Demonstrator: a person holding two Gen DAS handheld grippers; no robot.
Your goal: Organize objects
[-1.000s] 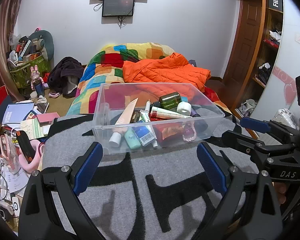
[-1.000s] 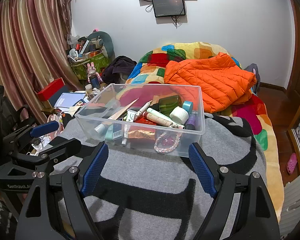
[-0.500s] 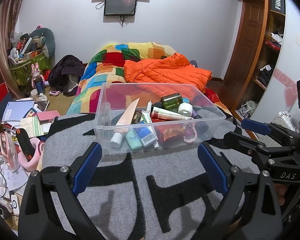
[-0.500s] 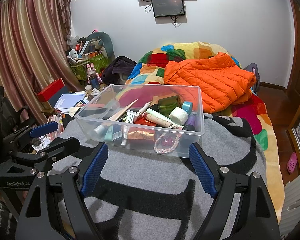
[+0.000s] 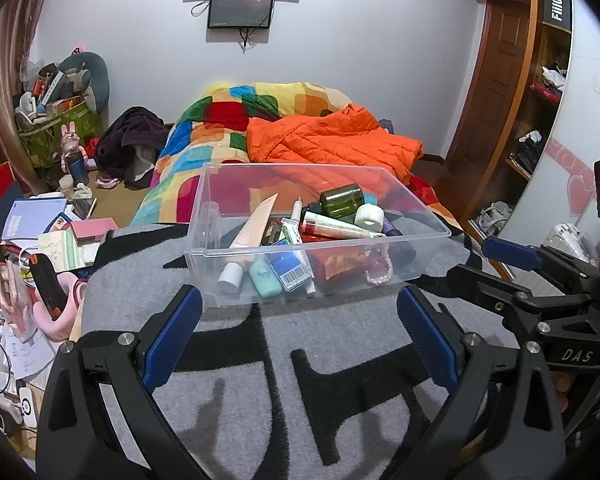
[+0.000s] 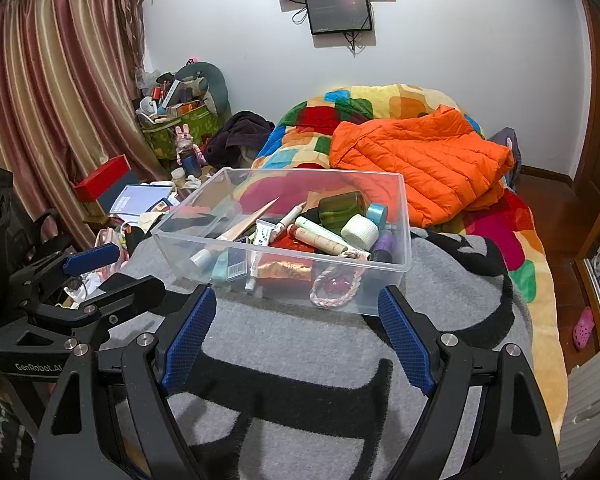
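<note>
1. The clear plastic bin (image 5: 220,240) sat mid-frame on the grey and black blanket (image 5: 340,380), crowded with tubes, a green jar (image 5: 342,200) and a white tape roll (image 5: 370,216)
2. The left gripper (image 5: 298,336) and the right gripper (image 6: 298,334) hung low in frame, jaws apart, holding nothing
3. My worry: the heaped tubes overlapped, so a pinch could drag a neighbour out, and the soft blanket could let the bin tip

Orange jacket (image 6: 420,160) on patchwork quilt (image 6: 340,112)
</note>
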